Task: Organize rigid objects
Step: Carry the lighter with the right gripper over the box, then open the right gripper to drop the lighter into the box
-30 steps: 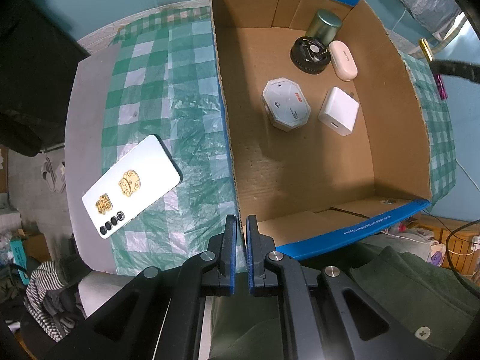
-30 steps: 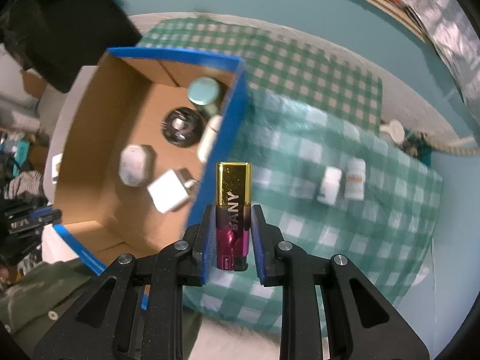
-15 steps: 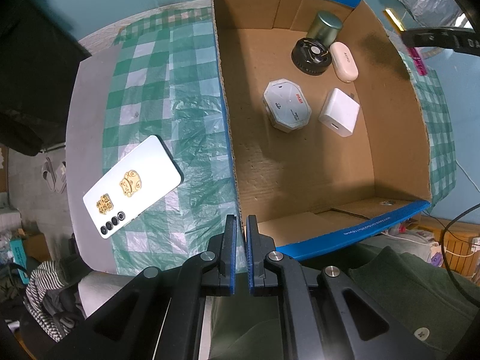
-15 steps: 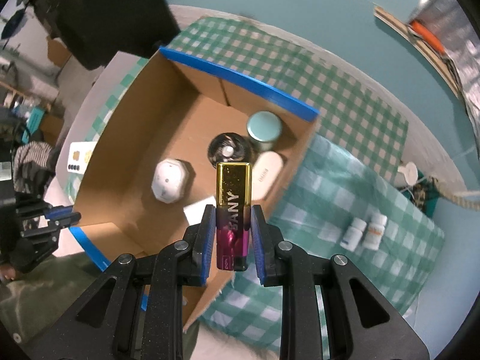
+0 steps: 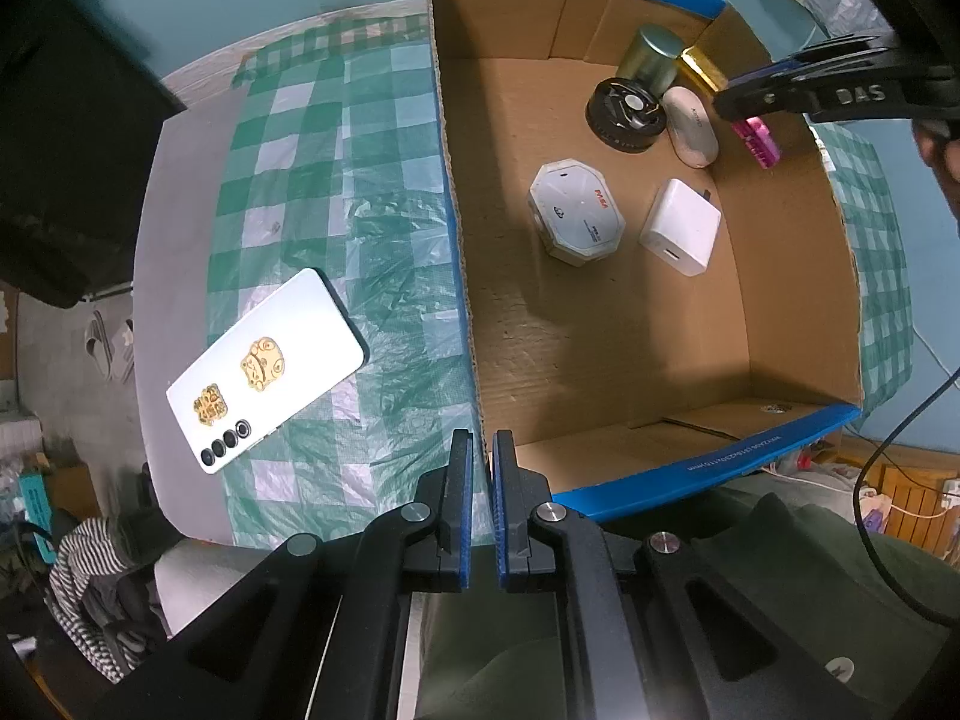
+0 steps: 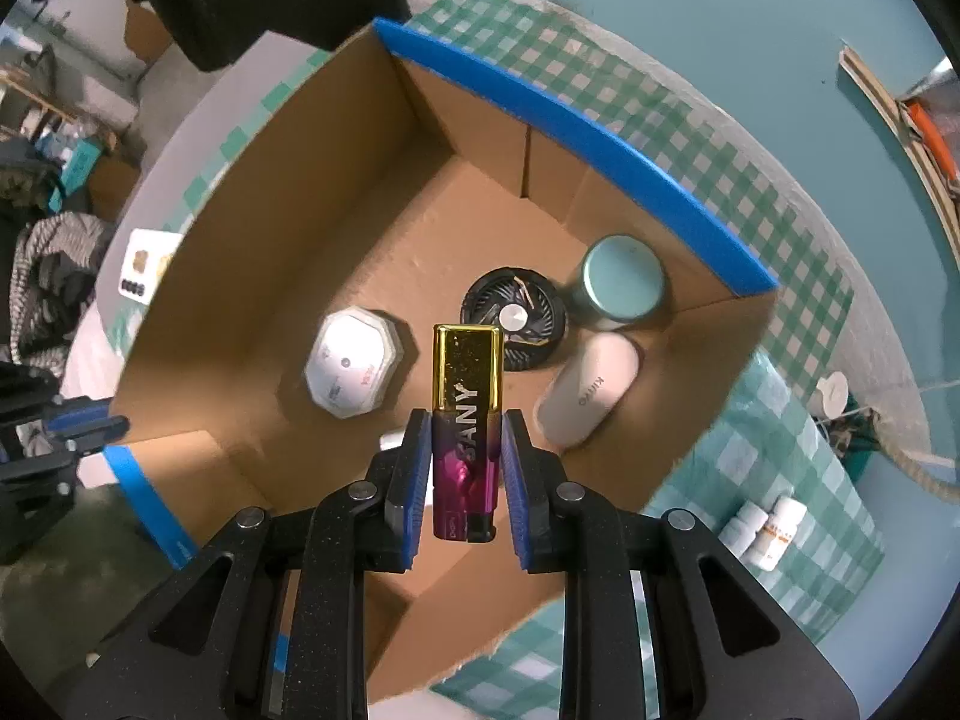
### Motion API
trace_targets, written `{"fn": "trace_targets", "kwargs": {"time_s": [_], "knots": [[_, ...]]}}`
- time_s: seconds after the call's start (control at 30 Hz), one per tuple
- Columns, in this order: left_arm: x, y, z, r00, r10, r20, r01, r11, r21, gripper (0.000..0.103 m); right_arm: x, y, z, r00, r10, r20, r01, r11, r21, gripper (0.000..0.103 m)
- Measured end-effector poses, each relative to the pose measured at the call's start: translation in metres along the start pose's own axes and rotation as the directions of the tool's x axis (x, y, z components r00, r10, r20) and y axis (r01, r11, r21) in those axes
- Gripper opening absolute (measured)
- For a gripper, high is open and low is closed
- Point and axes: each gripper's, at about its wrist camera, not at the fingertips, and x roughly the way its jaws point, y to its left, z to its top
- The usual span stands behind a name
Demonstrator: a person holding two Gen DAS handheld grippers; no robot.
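Observation:
My right gripper is shut on a gold and magenta lighter and holds it above the open cardboard box. It shows in the left wrist view over the box's far right corner. In the box lie a white octagonal device, a white charger, a black round fan, a metal tin and a white oval case. My left gripper is shut and empty at the box's near left corner. A white phone lies on the checked cloth to the left.
The green checked cloth covers a round grey table. Two small white pill bottles stand on the cloth right of the box. A white cap lies near the table's far edge. Striped clothing lies below the table.
My right gripper has carried the lighter from over the cloth right of the box to above the inside of the box. The left gripper has stayed still.

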Motion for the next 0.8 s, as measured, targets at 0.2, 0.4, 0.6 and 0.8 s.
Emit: {"fn": "trace_targets", "kwargs": {"time_s": [0.2,0.4,0.6,0.8], "knots": [[0.001,0.001,0.0,1.0,0.002,0.0,-0.002,1.0,0.001,0.006,0.015,-0.002,0.005,0.999,-0.024,-0.033,0.024,1.0,-0.007,0.022],[0.002,0.0,0.0,1.0,0.002,0.0,-0.002,1.0,0.001,0.006,0.017,-0.002,0.006,0.998,-0.042,-0.036,0.041,0.999,-0.018,0.022],[0.001,0.0,0.0,1.0,0.002,0.001,-0.002,1.0,0.001,0.006,0.003,-0.004,0.003,0.998,-0.058,-0.004,0.058,0.998,0.009,0.047],[0.002,0.0,0.0,1.0,0.001,0.001,-0.001,1.0,-0.001,0.006,-0.02,-0.007,-0.003,0.997,-0.058,0.047,0.056,0.997,0.045,0.053]]}}
